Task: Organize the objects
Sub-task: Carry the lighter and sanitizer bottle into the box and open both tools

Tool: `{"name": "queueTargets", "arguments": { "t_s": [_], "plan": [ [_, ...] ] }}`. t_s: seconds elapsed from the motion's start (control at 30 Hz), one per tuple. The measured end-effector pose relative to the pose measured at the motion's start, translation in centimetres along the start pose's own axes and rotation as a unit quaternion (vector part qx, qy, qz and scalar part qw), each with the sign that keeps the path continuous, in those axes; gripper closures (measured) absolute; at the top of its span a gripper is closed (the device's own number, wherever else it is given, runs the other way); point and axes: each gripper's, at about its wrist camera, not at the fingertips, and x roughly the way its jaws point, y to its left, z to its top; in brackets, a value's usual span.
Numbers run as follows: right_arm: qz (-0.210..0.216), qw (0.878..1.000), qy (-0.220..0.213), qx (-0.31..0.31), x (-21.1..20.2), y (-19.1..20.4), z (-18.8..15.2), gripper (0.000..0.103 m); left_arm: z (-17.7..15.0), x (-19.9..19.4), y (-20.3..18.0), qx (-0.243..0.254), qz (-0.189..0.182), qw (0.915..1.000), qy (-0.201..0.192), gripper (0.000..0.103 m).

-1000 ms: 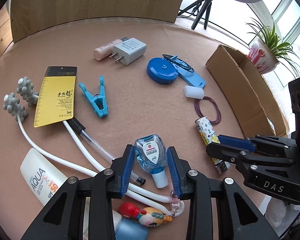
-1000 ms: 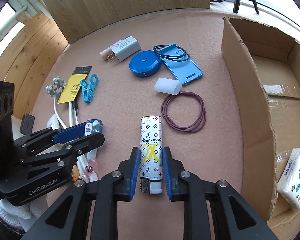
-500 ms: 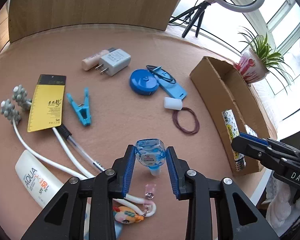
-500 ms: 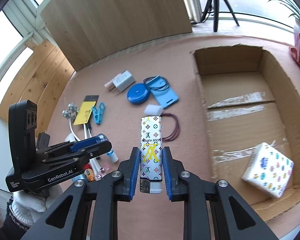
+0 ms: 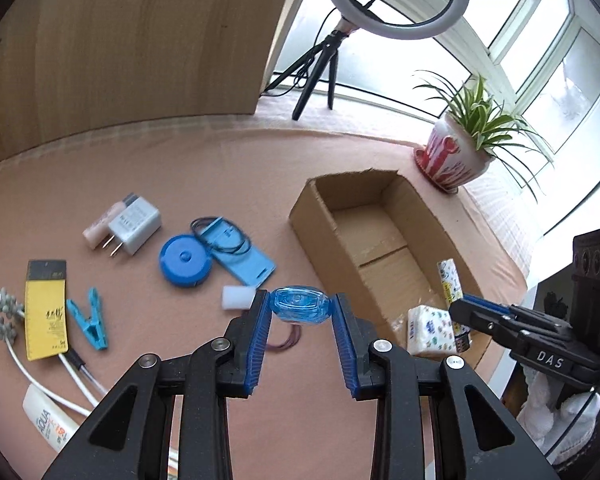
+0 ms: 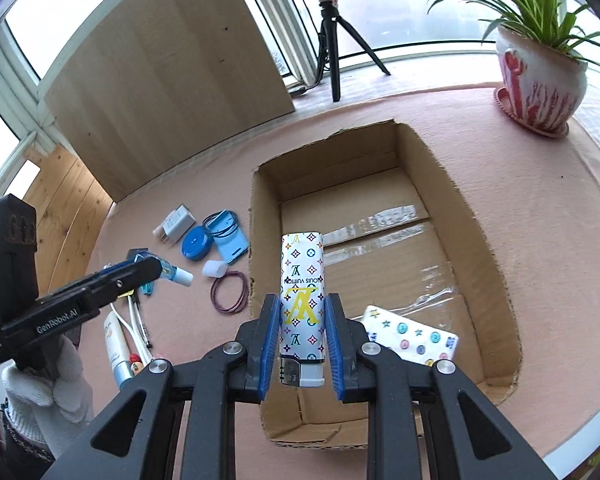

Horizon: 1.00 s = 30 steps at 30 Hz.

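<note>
right claw (image 6: 302, 342) closed on a patterned lighter (image 6: 302, 308), gripped low on the body, blue pads on both long sides. lighter's long axis runs 6 to 12 in the right wrist view, metal head at 6 toward the camera, base pointing at 12. it hangs over the near half of the open cardboard box (image 6: 480, 216). tissue pack (image 6: 410, 340) lies on the box floor at 4 o'clock from the lighter, partly hidden behind the right finger.

left claw (image 5: 300, 312) closed on a small blue bottle (image 5: 300, 309), held at the fingertips above the table (image 5: 220, 168). left wrist view shows only its rounded end, so the axis points away from that camera; right wrist view shows the white cap (image 6: 183, 277) sticking out toward 4 o'clock.

loose on the table left of the box: white charger (image 5: 134, 228), blue tape measure (image 5: 185, 261), blue clip (image 5: 90, 318), white cylinder (image 5: 238, 298), yellow card (image 5: 46, 304). purple hair ties (image 6: 229, 293) mostly hidden behind the left claw in its own view. sunscreen tube (image 5: 44, 420) cut off at the frame edge. label on the bottle not readable.
</note>
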Motion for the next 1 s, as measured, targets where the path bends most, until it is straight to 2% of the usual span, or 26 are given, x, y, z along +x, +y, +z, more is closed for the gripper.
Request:
{"name": "queueTargets", "arguments": {
  "t_s": [0.2, 0.43, 0.6, 0.87, 0.9, 0.93, 1.0],
  "plan": [
    [-0.019, 1.000, -0.005, 0.015, -0.5, -3.1, 0.2, 0.082, 3.1, 1.6, -4.9, 0.041, -0.021, 0.9989, -0.008, 0.069],
    [-0.031, 0.999, 0.000, 0.024, -0.2, -5.6, -0.1, 0.082, 3.2, 6.8, -9.2, 0.060, -0.030, 0.9974, 0.027, 0.069],
    [-0.031, 0.999, 0.006, 0.027, 0.3, -6.5, -0.3, 0.082, 2.6, 9.6, -10.9, 0.069, -0.027, 0.9961, 0.047, 0.069],
    [-0.036, 0.999, 0.008, 0.023, 0.6, -6.7, -0.3, 0.082, 2.4, 10.5, -11.5, 0.074, -0.028, 0.9952, 0.057, 0.069],
    [-0.037, 0.999, 0.005, 0.023, 0.6, -6.7, -0.3, 0.080, 2.5, 10.5, -11.4, 0.072, -0.028, 0.9954, 0.057, 0.065],
    [-0.036, 0.999, 0.007, 0.022, 0.6, -6.6, -0.2, 0.069, 2.6, 10.5, -11.3, 0.071, -0.031, 0.9953, 0.058, 0.059],
    [-0.037, 0.999, 0.004, 0.022, 0.4, -6.4, -0.1, 0.054, 2.7, 10.0, -11.1, 0.071, -0.029, 0.9957, 0.052, 0.052]
  ]
}}
